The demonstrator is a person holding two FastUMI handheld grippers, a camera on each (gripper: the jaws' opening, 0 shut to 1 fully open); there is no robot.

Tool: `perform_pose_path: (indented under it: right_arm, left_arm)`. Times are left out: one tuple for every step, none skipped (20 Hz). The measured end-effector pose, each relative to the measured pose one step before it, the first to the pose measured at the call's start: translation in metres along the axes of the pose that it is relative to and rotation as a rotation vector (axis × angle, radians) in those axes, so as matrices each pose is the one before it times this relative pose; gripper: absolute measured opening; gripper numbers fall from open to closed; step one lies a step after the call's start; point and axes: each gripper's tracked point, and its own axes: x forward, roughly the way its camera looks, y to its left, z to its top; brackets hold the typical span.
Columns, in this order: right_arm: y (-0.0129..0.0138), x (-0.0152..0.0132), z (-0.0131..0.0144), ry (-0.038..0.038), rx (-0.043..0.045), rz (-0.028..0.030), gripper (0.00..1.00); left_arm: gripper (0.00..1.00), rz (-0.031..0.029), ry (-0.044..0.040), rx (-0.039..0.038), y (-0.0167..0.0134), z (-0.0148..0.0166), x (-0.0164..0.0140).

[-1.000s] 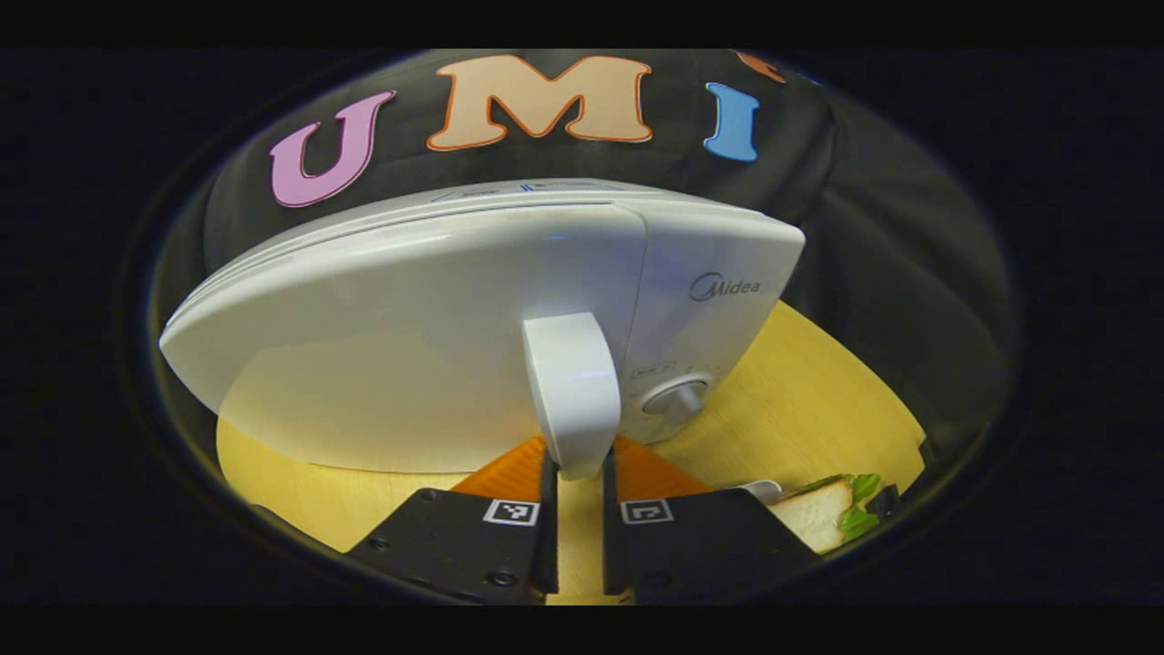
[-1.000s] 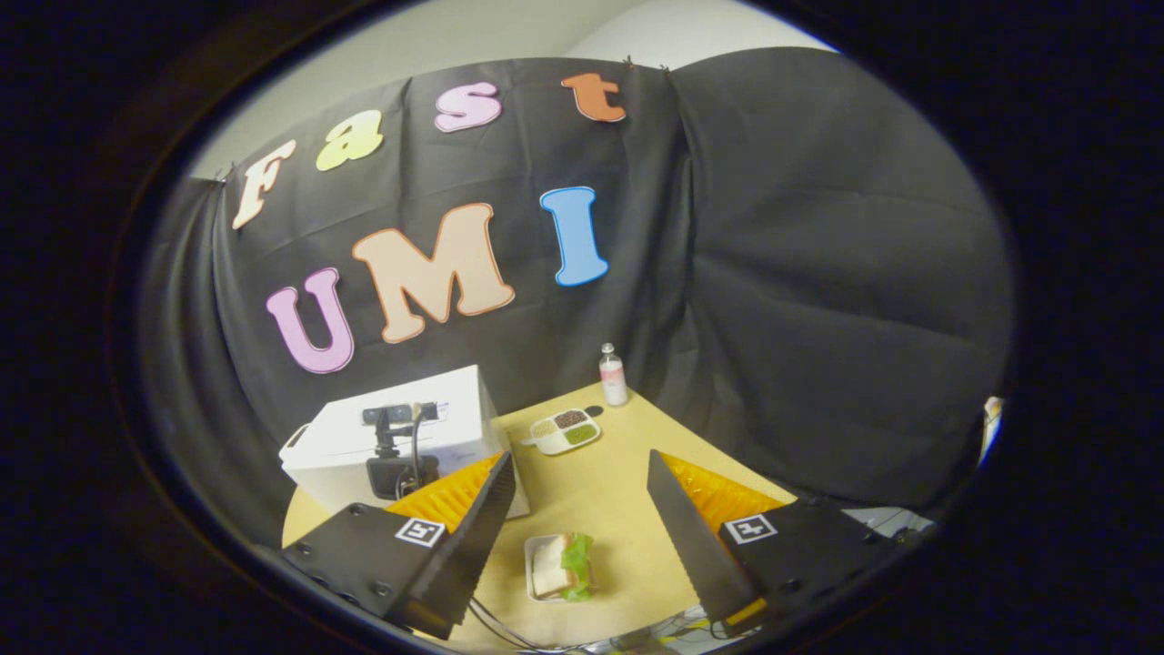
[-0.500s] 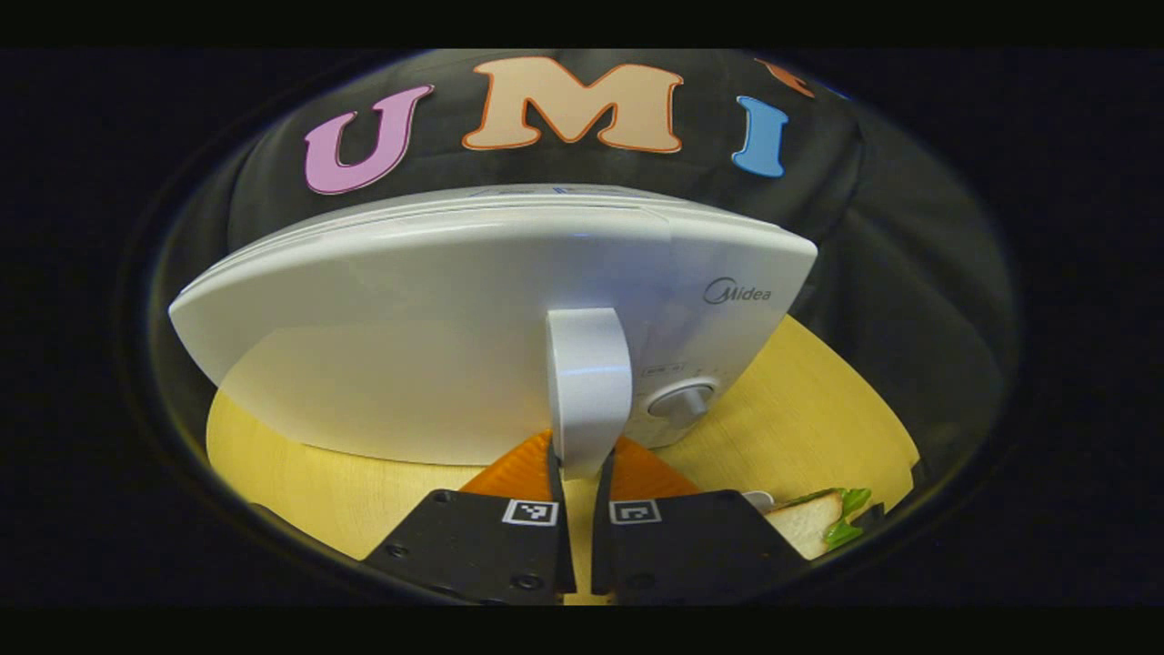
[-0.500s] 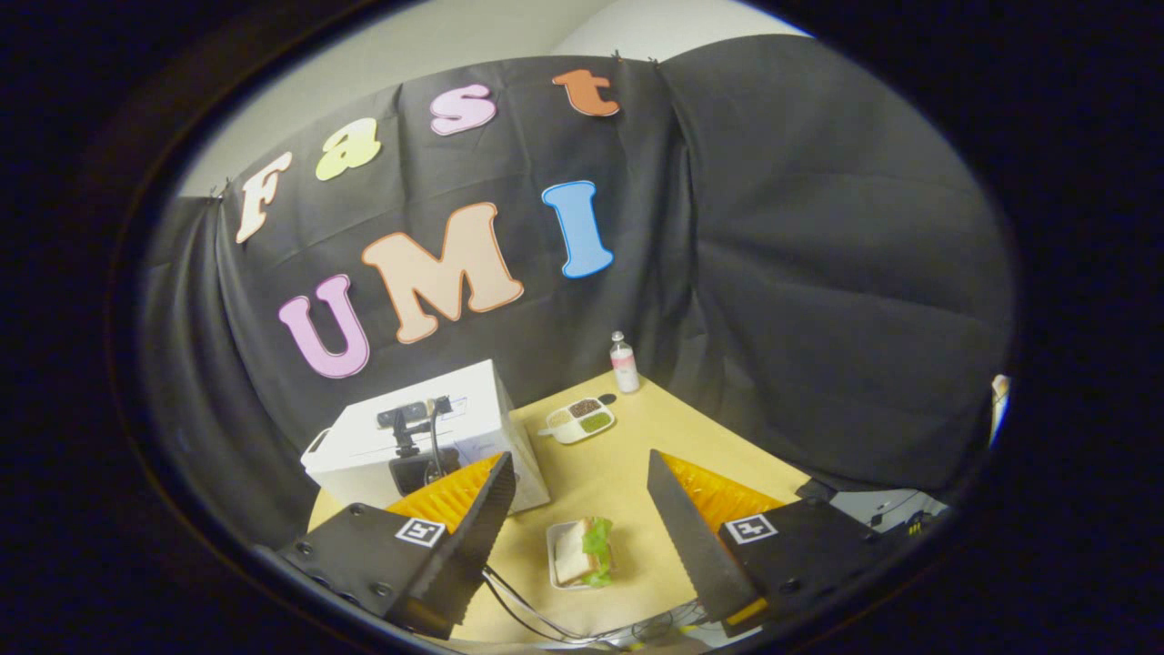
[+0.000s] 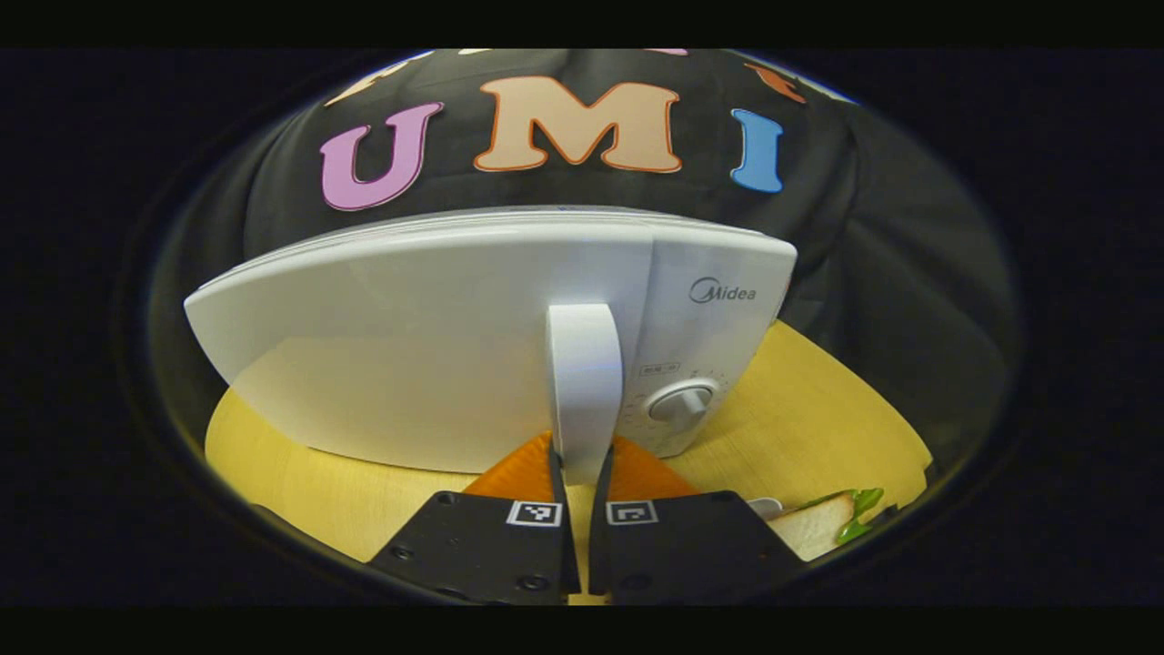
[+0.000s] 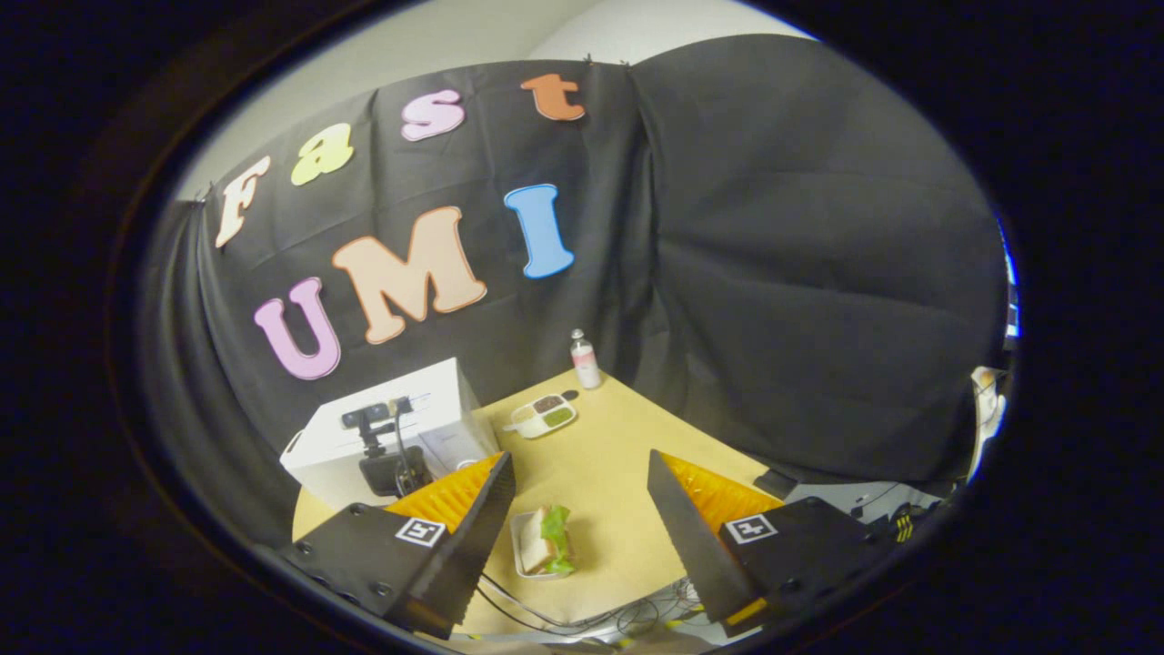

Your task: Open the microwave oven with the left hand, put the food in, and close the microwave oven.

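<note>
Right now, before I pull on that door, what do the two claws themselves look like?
The left claw has two blocky black bodies with screw heads, each bearing a small square black-and-white coded marker. The right claw has the same black housings and markers, plus long flat wedge-shaped fingers with ridged inner faces. In the right gripper view, thin dark cables trail below it.

The white microwave oven point(image 5: 436, 364) stands shut; the sandwich point(image 6: 544, 540) lies on its tray before it.

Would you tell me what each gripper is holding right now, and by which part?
The left gripper is clamped on the microwave door's handle, at its lower end. The right gripper is open and holds nothing.
</note>
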Motion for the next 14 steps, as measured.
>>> perform_pose_path:
  right_arm:
    - [-0.00473, 0.00200, 0.00074, 0.00043, 0.00338, -0.00181, 0.95]
    - [-0.00388, 0.00223, -0.00044, 0.00079, 0.00091, -0.00009, 0.92]
    - [-0.00245, 0.00283, -0.00001, 0.00397, 0.00107, 0.00553, 0.92]
    - [0.00071, 0.00418, -0.00208, 0.01039, -0.00176, 0.01519, 0.95]
    - [0.00128, 0.00409, -0.00202, 0.01052, -0.00708, 0.02077, 0.95]
    - [0.00208, 0.00456, -0.00169, 0.00824, -0.00894, 0.02328, 0.95]
    - [0.00228, 0.00450, -0.00320, 0.01562, -0.00789, 0.02587, 0.92]
    - [0.00401, 0.00427, -0.00649, 0.02332, -0.00778, 0.03146, 0.95]
    - [0.00497, 0.00392, -0.00587, 0.02263, -0.00835, 0.03066, 0.95]
    - [0.00452, 0.00280, -0.00365, 0.01553, -0.00687, 0.03240, 0.95]
    - [0.00553, 0.00233, -0.00257, 0.01102, -0.00675, 0.03362, 0.93]
    - [0.00445, 0.00299, -0.00284, 0.00955, -0.00897, 0.03094, 0.93]
    - [0.00242, 0.00306, -0.00213, 0.00865, -0.01205, 0.02721, 0.93]
    - [0.00104, 0.00362, -0.00305, 0.00892, -0.01373, 0.02314, 0.93]
  left_arm:
    - [0.04, 0.01643, 0.00856, -0.02138, 0.00012, -0.00991, -0.01394]
    - [0.04, 0.00200, -0.03754, 0.03733, 0.00091, -0.00093, -0.00787]
    - [0.03, -0.00490, -0.03304, 0.05357, 0.00124, -0.00278, -0.00826]
    - [0.04, -0.01338, -0.00718, 0.03151, 0.00038, -0.00563, -0.00691]
    - [0.06, -0.01625, -0.00212, -0.00405, -0.00074, -0.00263, -0.00534]
    - [0.08, -0.01701, 0.00993, -0.02367, 0.00043, -0.00453, -0.00686]
    - [0.10, -0.00699, 0.01535, -0.01655, 0.00066, -0.00536, -0.00735]
    - [0.12, 0.00444, 0.00067, -0.00619, 0.00170, -0.00173, -0.00511]
    - [0.14, 0.01421, 0.00194, -0.00140, 0.00216, -0.00319, -0.00572]
    - [0.15, 0.01722, 0.00050, 0.00016, 0.00197, -0.00462, -0.00480]
    - [0.18, 0.01568, -0.00396, -0.00547, 0.00191, -0.00182, -0.00548]
    - [0.17, 0.01409, 0.00218, -0.01005, 0.00255, -0.00301, -0.00689]
    - [0.21, 0.01372, 0.00123, -0.01244, 0.00287, -0.00217, -0.00484]
    - [0.20, 0.01493, 0.00097, -0.01109, 0.00419, -0.00204, -0.00588]
